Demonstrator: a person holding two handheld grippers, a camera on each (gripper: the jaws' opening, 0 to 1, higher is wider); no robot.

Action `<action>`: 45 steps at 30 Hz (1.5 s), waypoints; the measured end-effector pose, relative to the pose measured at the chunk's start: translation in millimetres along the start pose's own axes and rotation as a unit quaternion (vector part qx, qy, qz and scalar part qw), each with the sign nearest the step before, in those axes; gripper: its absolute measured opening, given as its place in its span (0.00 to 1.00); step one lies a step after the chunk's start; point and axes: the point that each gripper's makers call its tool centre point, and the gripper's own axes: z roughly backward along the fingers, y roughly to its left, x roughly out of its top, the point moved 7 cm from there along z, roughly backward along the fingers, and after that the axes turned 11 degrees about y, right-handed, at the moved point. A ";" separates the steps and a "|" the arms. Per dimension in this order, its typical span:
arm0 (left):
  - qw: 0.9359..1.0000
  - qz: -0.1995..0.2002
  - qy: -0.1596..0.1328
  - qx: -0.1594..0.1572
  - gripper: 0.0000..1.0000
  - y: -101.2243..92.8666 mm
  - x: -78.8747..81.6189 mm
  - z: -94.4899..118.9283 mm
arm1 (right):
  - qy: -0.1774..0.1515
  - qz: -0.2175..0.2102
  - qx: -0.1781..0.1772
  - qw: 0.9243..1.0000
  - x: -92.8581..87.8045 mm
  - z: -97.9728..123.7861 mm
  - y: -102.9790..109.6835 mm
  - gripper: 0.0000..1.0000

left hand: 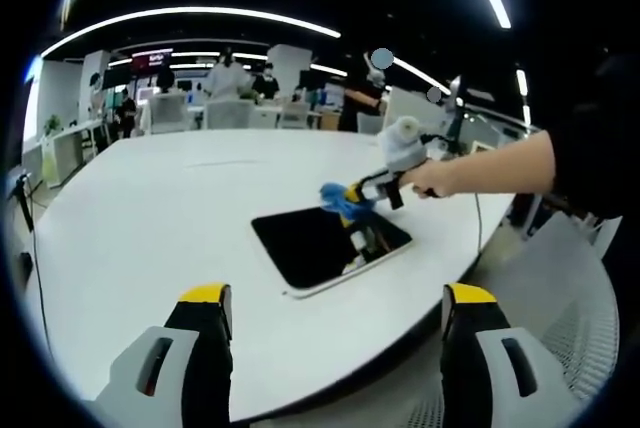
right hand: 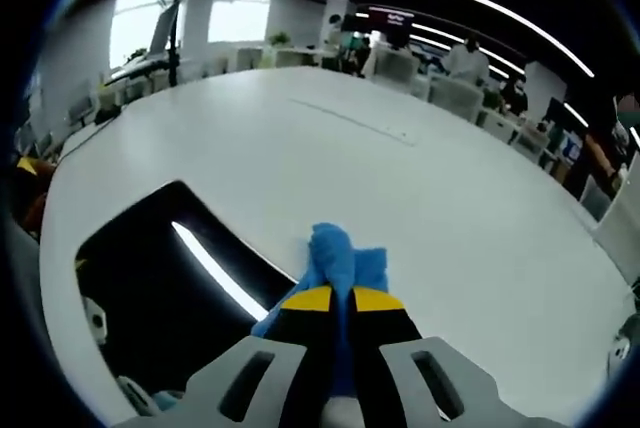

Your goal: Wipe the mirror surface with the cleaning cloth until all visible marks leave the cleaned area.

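Clamped between the right gripper's yellow-tipped jaws in the lower centre of the right gripper view is a blue cleaning cloth, its bunched folds sticking up past the tips. The cloth lies at the edge of the mirror, a dark rectangular panel in the lower left of that frame which reflects a bright ceiling light strip. The mirror lies flat on a large white table.

From the left gripper view, the same right gripper appears right of centre, held by a person's hand coming in from the right, with the cloth pressed at the mirror's upper right edge. The left gripper sits at the bottom of its own frame, jaws spread wide apart and holding nothing, above the near rim of the table. Several people and office desks fill the far background.
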 end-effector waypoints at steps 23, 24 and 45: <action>1.000 0.002 -0.012 0.000 0.87 0.4 1.9 0.9 | -0.060 -0.019 -0.019 0.998 14.7 78.2 2.1 0.00; 1.000 0.001 -0.012 -0.001 0.88 0.1 2.0 0.8 | -0.062 -0.021 -0.020 0.998 14.1 80.4 -0.7 0.00; 1.000 0.003 -0.008 -0.005 0.88 -0.1 1.6 0.2 | -0.027 -0.055 -0.024 0.998 -51.4 97.5 -30.0 0.00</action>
